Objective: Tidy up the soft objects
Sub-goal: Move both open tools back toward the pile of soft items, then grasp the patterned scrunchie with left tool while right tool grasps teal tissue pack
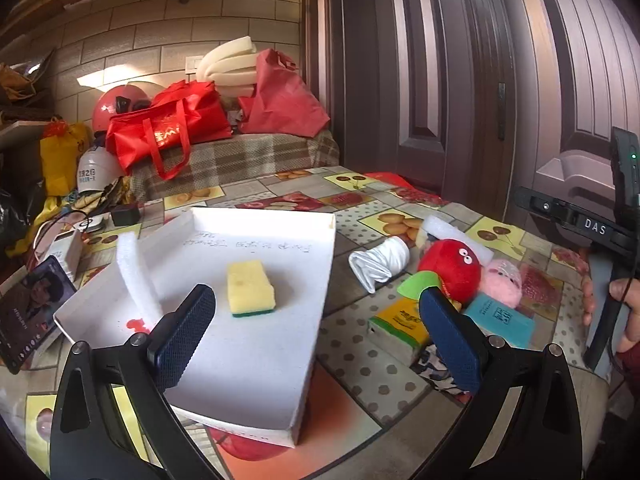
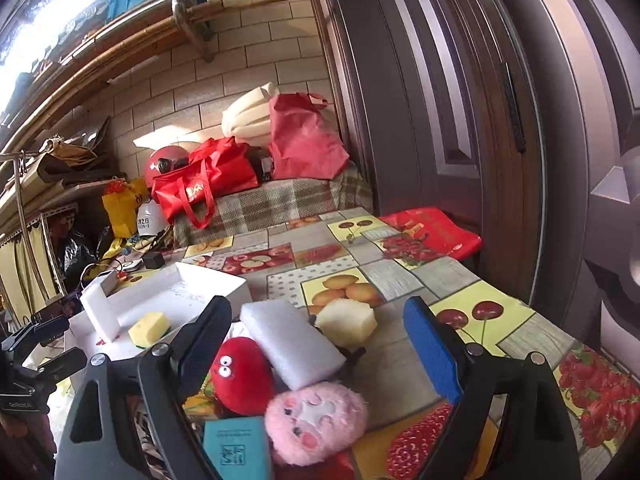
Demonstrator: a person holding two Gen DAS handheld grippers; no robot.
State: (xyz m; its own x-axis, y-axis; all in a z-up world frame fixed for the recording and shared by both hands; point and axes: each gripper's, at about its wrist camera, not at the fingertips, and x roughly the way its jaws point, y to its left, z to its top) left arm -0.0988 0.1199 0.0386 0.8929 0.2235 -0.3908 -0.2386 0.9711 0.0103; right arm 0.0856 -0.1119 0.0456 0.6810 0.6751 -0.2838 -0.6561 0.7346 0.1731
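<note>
A white shallow box (image 1: 256,364) lies on the table and holds a yellow sponge (image 1: 250,287) and a white foam strip (image 1: 134,276). My left gripper (image 1: 316,336) is open and empty over the box's near right edge. Right of the box lie a white folded cloth (image 1: 380,262), a red plush (image 1: 454,268), a pink plush (image 1: 502,282) and a white foam block (image 1: 460,238). My right gripper (image 2: 320,354) is open and empty above the red plush (image 2: 240,374), the pink plush (image 2: 316,422), the foam block (image 2: 292,346) and a cream sponge piece (image 2: 346,322).
A teal packet (image 2: 236,446) and a yellow-green packet (image 1: 400,326) lie by the plush toys. A phone (image 1: 28,320) and chargers sit left of the box. Red bags (image 1: 168,128) and a helmet are piled behind the table. A door (image 1: 460,80) stands at the right.
</note>
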